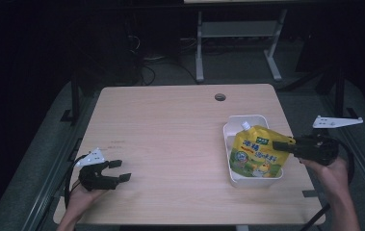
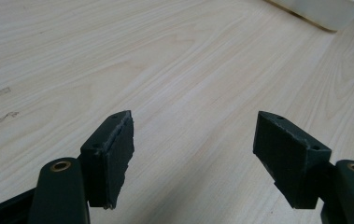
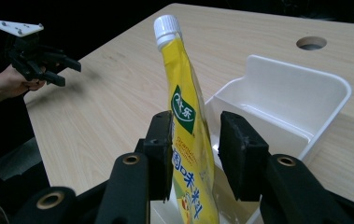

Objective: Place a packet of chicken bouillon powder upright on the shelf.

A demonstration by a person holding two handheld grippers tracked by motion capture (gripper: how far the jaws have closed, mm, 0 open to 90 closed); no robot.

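Note:
A yellow spouted drink pouch [image 1: 256, 154] with a white cap stands leaning in a white plastic bin [image 1: 247, 120] at the table's right side. My right gripper [image 1: 279, 144] reaches in from the right at the pouch's upper edge. In the right gripper view the pouch [image 3: 184, 107] stands upright between the jaws of that gripper [image 3: 195, 123]; the left pad lies against it, the right pad stands off with a gap, so the gripper is open. My left gripper [image 1: 120, 171] rests open and empty at the table's front left, its jaws [image 2: 193, 140] wide apart over bare wood.
The light wooden table [image 1: 170, 134] has a round cable hole [image 1: 220, 97] near its far edge. The bin's tall back wall [image 3: 300, 74] rises behind the pouch. Table legs and cables stand in the dark beyond the far edge.

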